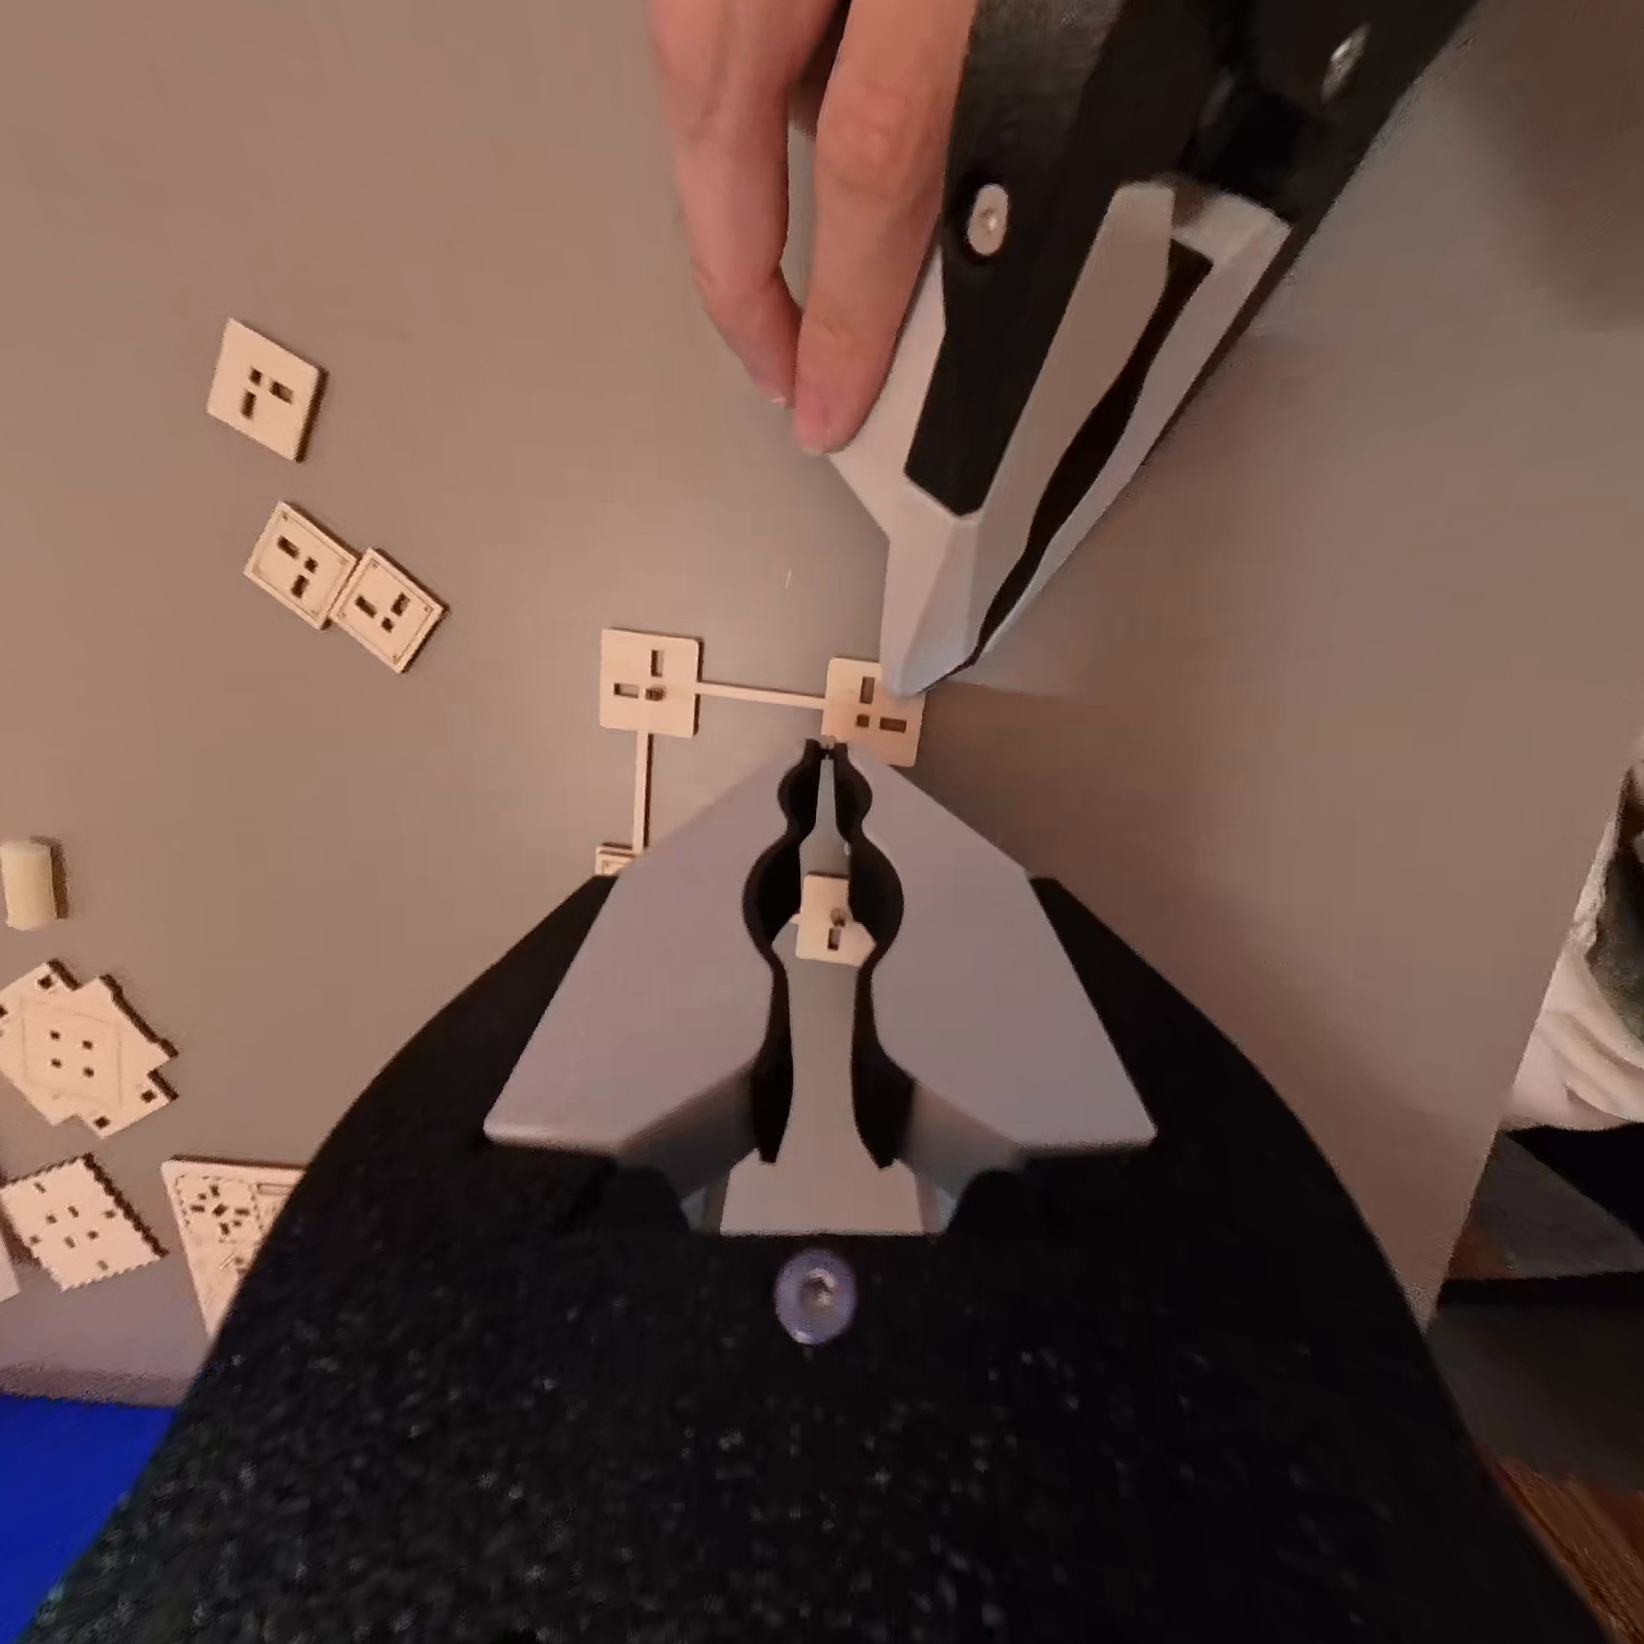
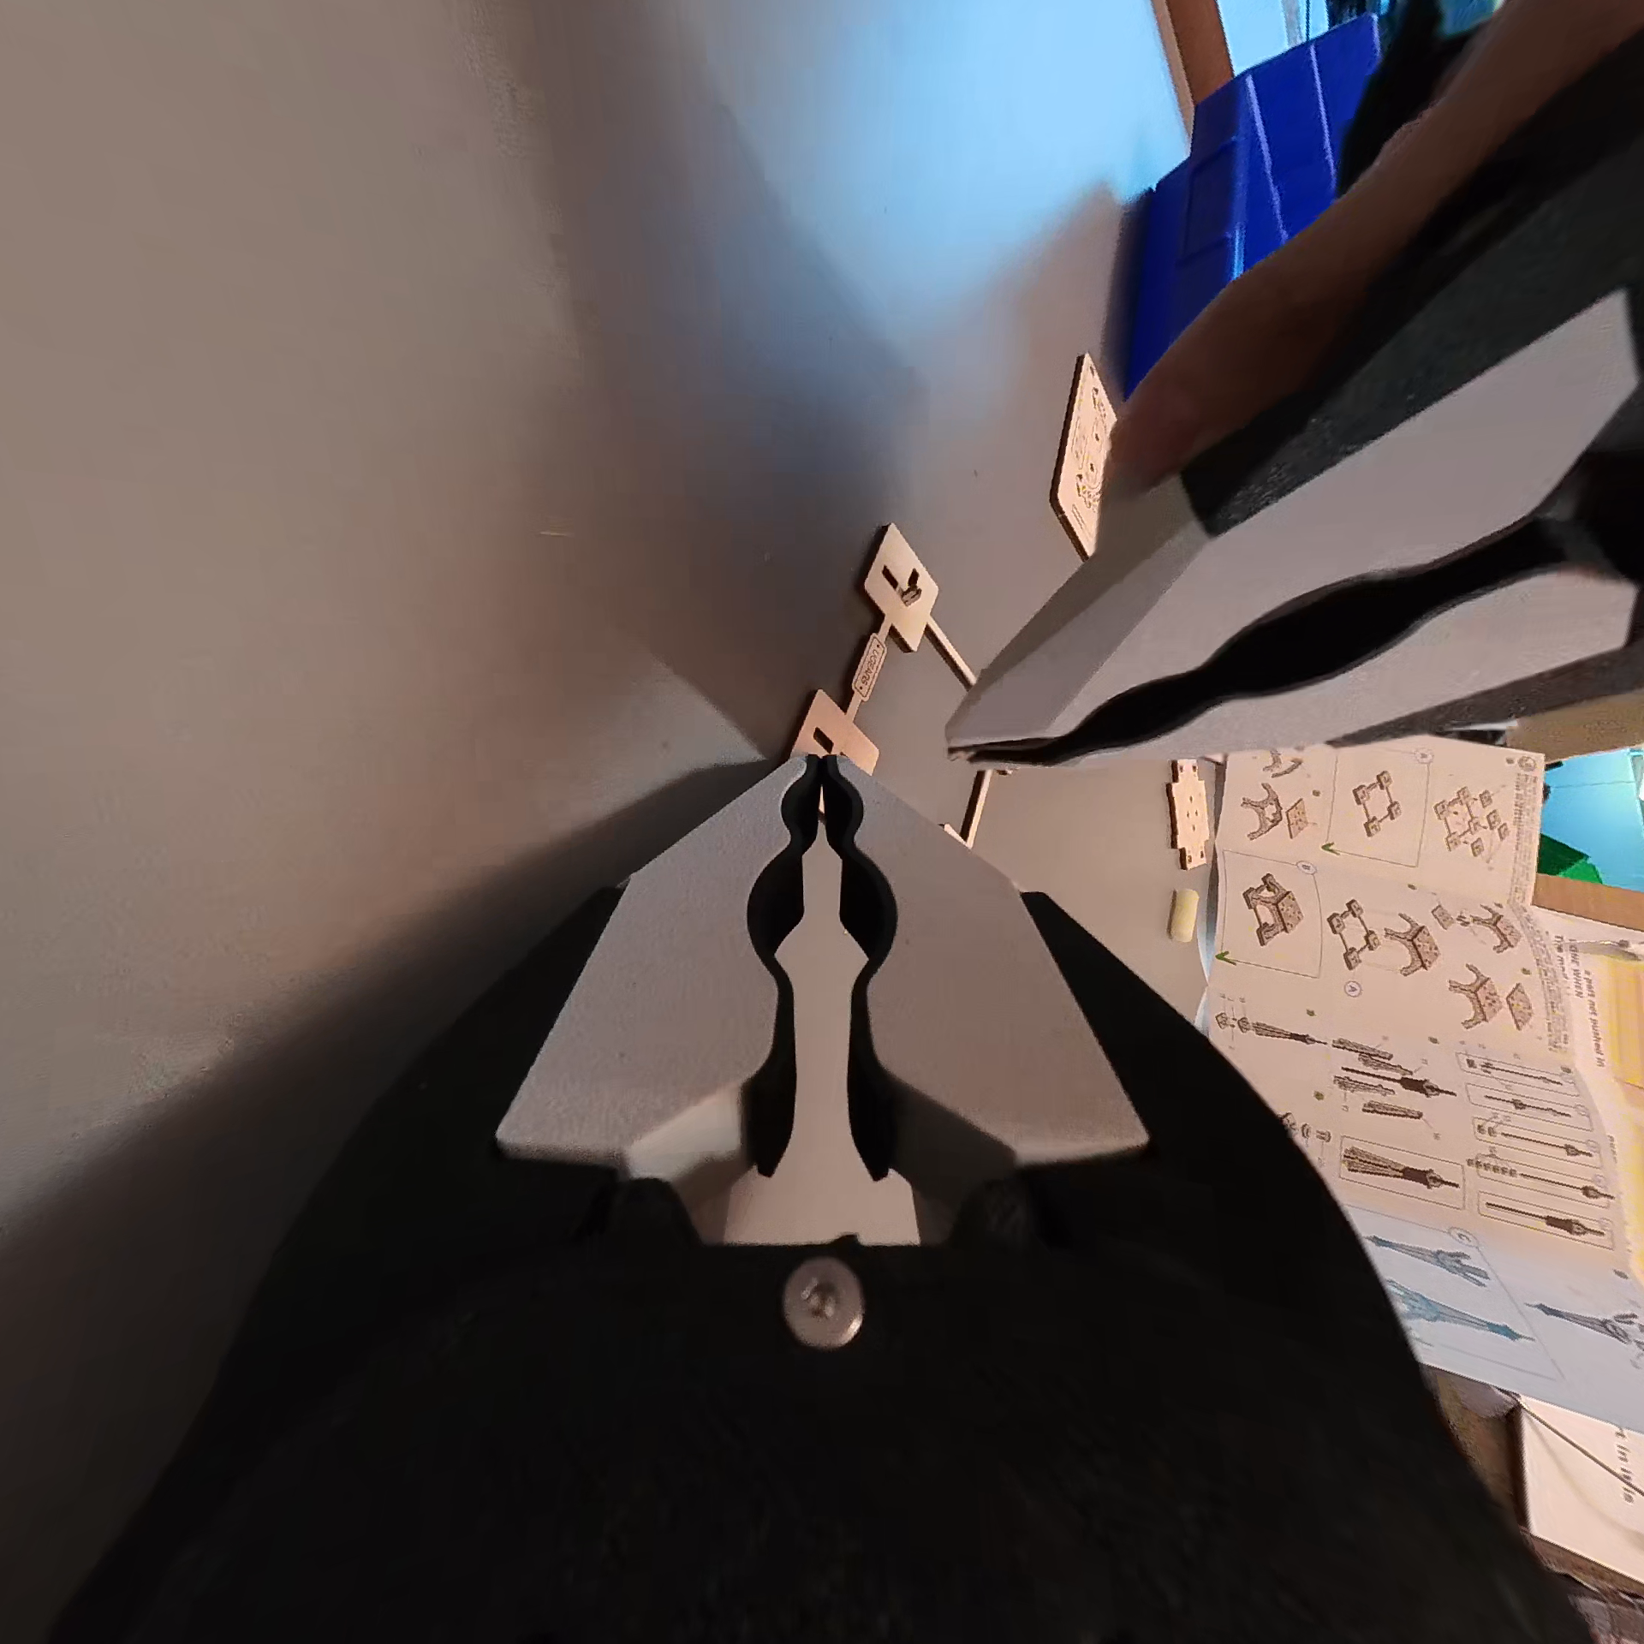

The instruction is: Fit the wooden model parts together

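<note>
A flat wooden frame (image 1: pixel 756 698) of square slotted corner plates joined by thin strips lies on the grey table (image 1: pixel 445 222). My left gripper (image 1: pixel 823 752) is shut on the thin strip between the far right plate (image 1: pixel 876 716) and the near plate (image 1: pixel 832 930), which shows through the gap between my fingers. My right gripper (image 1: pixel 921 685) comes in from the upper right, and its tip sits on that far right plate's corner. In the right wrist view my right gripper (image 2: pixel 820 767) is shut on the edge of that plate (image 2: pixel 836 734), and my left gripper (image 2: pixel 956 752) enters from the right.
Loose square plates (image 1: pixel 267 391) (image 1: pixel 298 565) (image 1: pixel 387 609) and toothed plates (image 1: pixel 80 1045) lie at the left, with a small pale cylinder (image 1: pixel 31 881). A hand (image 1: pixel 801 222) holds the right gripper. An instruction sheet (image 2: pixel 1423 979) and a blue bin (image 2: pixel 1245 222) lie beyond. The table edge (image 1: pixel 1468 1067) is at the right. Left and right tips are no more than a few centimetres apart. Left tips and right tips are each some 25 cm from the small pale cylinder (image 1: pixel 31 881). The right camera catches it too, in the right wrist view (image 2: pixel 1178 911).
</note>
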